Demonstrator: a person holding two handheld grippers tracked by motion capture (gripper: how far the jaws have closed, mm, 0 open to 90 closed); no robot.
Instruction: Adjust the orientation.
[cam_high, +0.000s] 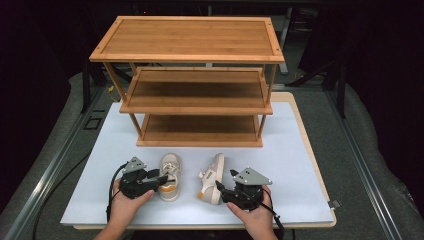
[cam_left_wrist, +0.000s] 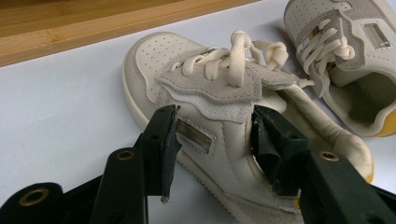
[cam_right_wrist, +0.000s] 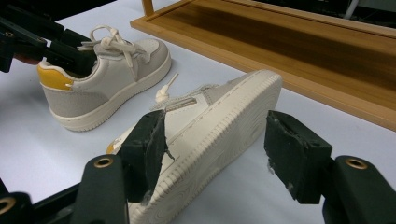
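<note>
Left gripper (cam_high: 161, 179): we see its jaws set astride the upright shoe (cam_high: 170, 176), one outside the side wall and one in the opening; touching or nearly so, and we cannot tell if they have closed.
Right gripper (cam_high: 220, 187): jaws wide apart, holding nothing; the left one lies against the upper of the tipped shoe (cam_high: 211, 180), the right one stands clear of the sole.
Upright shoe: on the table (cam_high: 295, 150), near the front, toe toward the rack (cam_high: 192, 80), yellow heel toward us.
Tipped shoe: just beside the first, on its side, sole facing right; its long axis runs from the jaws toward the rack.
Key relation: each shoe lies straight ahead of its nearer gripper, heel end closest; we judge the right needs only to close across the width.
Surface: pale, smooth sheet on a wood-edged table.
Room: three empty wooden shelves behind the shoes; dark surroundings and grey floor around.
</note>
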